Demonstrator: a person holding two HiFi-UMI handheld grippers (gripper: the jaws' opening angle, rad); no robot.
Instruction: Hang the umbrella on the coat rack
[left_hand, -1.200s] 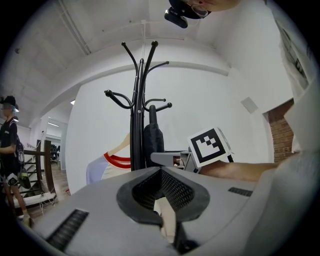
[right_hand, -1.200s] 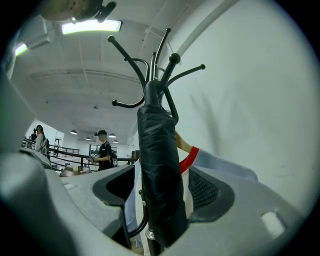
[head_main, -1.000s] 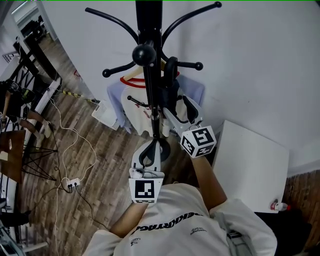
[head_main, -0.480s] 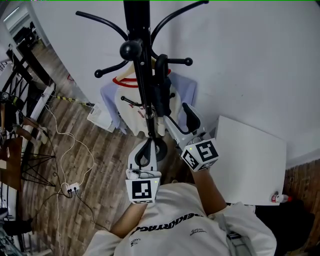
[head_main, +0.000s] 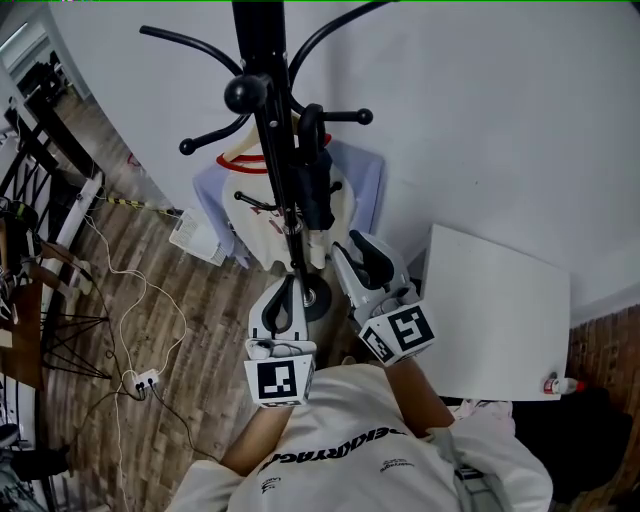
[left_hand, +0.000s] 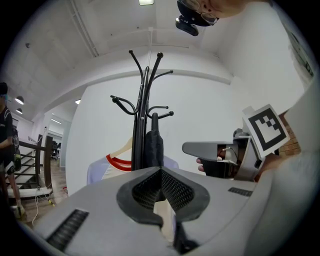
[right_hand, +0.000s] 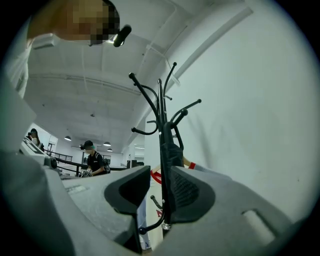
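- Only my head view takes in the white table; only the right gripper view catches a capped bystander.
- The black umbrella hangs on the coat rack.
- My left gripper is closed and empty; my right gripper, its jaws just narrowing, grips nothing.

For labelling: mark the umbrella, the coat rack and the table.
umbrella (head_main: 315, 185), head view, on its folded black canopy.
coat rack (head_main: 260, 35), head view, on the upright pole near the top.
table (head_main: 495, 310), head view, on its bare white top.
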